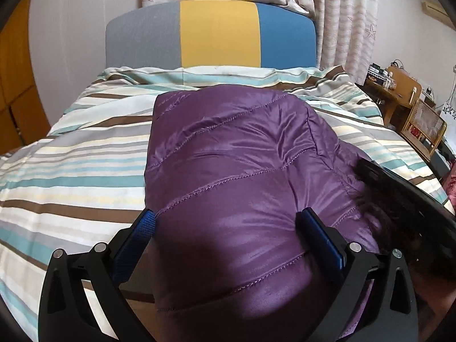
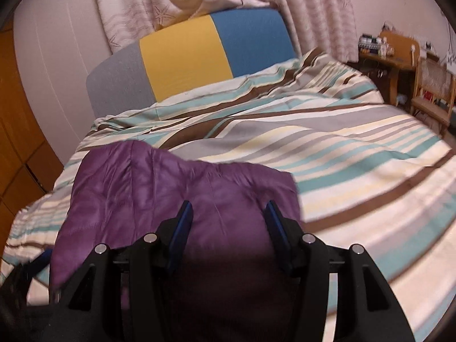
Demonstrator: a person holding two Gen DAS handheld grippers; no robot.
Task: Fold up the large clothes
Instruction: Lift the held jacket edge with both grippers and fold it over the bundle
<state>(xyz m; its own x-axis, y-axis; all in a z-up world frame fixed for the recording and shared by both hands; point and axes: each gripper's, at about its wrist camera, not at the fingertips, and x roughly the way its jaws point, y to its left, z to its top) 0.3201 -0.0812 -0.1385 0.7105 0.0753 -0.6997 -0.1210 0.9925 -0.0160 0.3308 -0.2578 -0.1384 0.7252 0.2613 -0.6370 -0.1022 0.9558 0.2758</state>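
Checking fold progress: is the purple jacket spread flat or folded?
Folded, at least partly: the purple jacket forms a compact, puffy bundle on the striped bedding, no sleeves spread out.

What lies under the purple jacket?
The striped bedcover shows around the purple jacket, which lies on it. Anything directly beneath the jacket is covered.

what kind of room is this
Most likely a bedroom in a home: a bed with a striped duvet and a grey, yellow and blue headboard, patterned curtains behind it, and a cluttered wooden desk to one side.
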